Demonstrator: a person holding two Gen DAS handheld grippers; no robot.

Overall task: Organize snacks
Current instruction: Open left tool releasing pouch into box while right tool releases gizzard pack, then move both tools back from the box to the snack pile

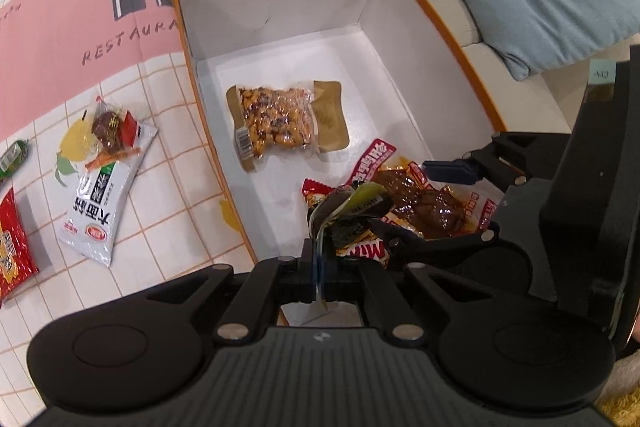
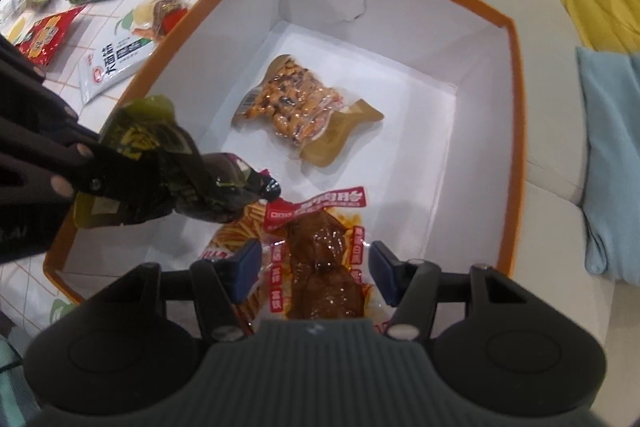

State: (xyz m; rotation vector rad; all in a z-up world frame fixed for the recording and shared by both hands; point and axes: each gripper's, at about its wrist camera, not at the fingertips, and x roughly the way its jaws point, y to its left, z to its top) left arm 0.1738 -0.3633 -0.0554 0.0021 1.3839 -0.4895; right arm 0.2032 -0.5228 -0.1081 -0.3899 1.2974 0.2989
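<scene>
**Two packets going into the orange box at once**

Both grippers are pointing steeply down into the orange-rimmed box (image 2: 516,99), each carrying a snack, so the step in hand looks like the drop-off.

The left gripper (image 1: 320,267) is pressing its jaws together on the sealed edge of a dark green snack packet (image 2: 160,163); the packet is bunching up ahead of the jaws and hanging just inside the box's near wall, not yet resting on the floor as far as I can tell. The right gripper (image 2: 312,263) is holding its jaws part-way spread, with a red-printed pouch of braised meat (image 2: 320,251) lying between them and reaching out past the tips. Whether the blue pads (image 2: 246,267) are actually pressing on the pouch is not clear from either view. Under that pouch, a packet printed with stick snacks (image 2: 240,231) is lying on the box floor.

Further beyond both sets of jaws, a clear peanut packet (image 1: 280,119) is sitting alone mid-box (plenty of bare floor around it).

Next, I judge, each gripper needs to let go of its packet over open floor, then lift clear. More snacks are waiting on the checked tablecloth (image 1: 160,167) outside the box, among them a white sachet (image 1: 100,207) and a red bag (image 1: 12,251).
</scene>
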